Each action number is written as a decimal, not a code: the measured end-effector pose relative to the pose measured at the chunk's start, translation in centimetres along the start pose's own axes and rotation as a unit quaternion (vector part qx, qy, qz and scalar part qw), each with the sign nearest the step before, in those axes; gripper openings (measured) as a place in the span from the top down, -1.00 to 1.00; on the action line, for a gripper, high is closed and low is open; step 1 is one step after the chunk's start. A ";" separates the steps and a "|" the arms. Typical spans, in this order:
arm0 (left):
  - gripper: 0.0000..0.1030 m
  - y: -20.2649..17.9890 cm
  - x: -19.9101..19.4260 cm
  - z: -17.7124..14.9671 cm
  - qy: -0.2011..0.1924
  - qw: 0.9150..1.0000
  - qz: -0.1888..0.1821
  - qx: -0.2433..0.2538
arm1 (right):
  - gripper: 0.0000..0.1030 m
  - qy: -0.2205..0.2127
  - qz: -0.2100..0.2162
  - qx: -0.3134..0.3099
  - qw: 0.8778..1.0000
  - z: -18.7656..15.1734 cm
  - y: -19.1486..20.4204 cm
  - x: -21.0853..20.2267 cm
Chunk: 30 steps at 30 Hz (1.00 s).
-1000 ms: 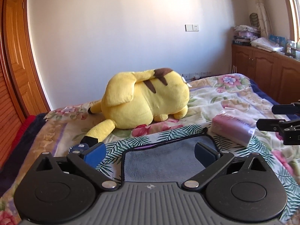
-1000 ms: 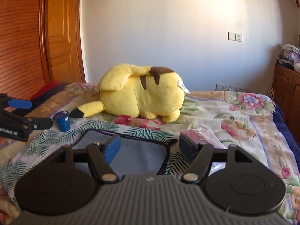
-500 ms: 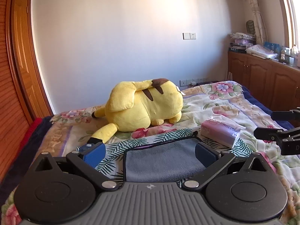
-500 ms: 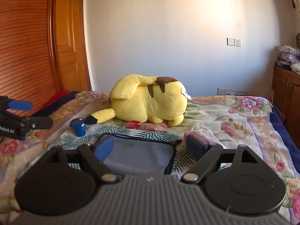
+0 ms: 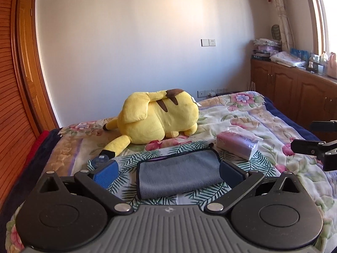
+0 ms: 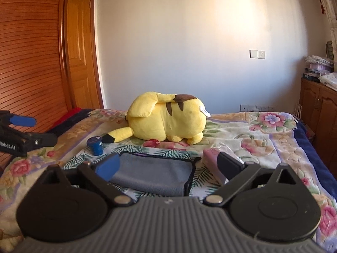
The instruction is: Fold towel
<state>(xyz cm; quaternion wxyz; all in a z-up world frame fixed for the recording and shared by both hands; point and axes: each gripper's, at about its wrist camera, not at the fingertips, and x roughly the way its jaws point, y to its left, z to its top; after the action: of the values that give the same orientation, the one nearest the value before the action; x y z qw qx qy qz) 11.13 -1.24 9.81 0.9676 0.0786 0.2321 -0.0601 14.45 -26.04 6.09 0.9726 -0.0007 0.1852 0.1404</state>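
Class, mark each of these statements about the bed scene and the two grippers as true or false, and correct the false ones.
1. The grey towel lies folded on the bed. True.
2. The left gripper is clamped on the towel. False: its jaws are open and hold nothing.
3. The yellow plush toy lies beyond the towel. True.
4. The small blue cup sits on top of the towel. False: it stands on the bedspread, apart from the towel.
5. The right gripper is open. True.

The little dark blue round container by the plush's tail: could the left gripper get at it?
Probably yes. The small dark blue cylindrical container stands alone on the floral bedspread, just beyond the open left gripper; the yellow plush toy lies behind it, not between.
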 end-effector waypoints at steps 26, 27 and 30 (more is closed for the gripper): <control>-1.00 -1.7 -1.7 -10.3 0.044 0.998 0.000 -0.054 | -1.00 0.041 -0.010 0.023 0.999 -6.7 2.3 -1.7; -1.00 -1.7 -1.9 -10.7 0.042 0.997 0.005 -0.059 | -1.00 0.043 -0.010 0.023 0.999 -7.0 2.4 -1.8; -1.00 -1.8 -2.4 -11.6 0.045 0.997 0.008 -0.066 | -1.00 0.047 -0.012 0.021 0.999 -7.9 2.8 -2.3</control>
<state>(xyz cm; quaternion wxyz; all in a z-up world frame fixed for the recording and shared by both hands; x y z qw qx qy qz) 3.65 -0.73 0.42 0.9597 0.0187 0.2783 -0.0334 8.84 -24.39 -0.27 0.9641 0.0112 0.2340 0.1250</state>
